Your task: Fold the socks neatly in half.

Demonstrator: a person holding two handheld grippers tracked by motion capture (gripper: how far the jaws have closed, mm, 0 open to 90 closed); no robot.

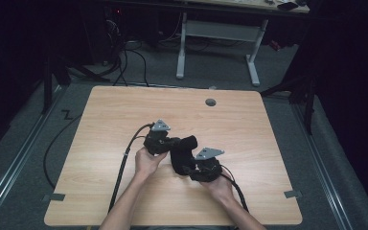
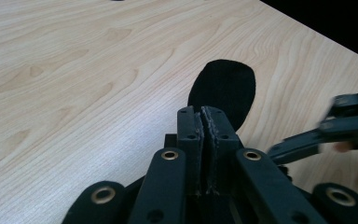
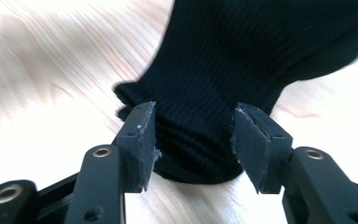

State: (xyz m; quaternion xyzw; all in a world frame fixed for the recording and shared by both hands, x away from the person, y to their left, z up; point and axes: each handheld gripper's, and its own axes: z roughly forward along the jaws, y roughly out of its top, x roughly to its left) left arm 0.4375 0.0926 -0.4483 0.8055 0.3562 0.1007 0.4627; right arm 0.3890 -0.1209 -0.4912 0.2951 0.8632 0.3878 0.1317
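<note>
the black sock (image 3: 242,60) lies on the desk (image 1: 100,120) between both tools. left tool (image 2: 208,122) is pressed together, pinching one sock end. right tool (image 3: 193,135) stands spread around the ribbed cuff. step in hand: regrasping; next, the right tool likely must close on the cuff.

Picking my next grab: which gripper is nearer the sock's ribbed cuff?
Right. The right gripper has its open jaws straddling the black sock's cuff; the left gripper is shut on the sock's other end.
</note>
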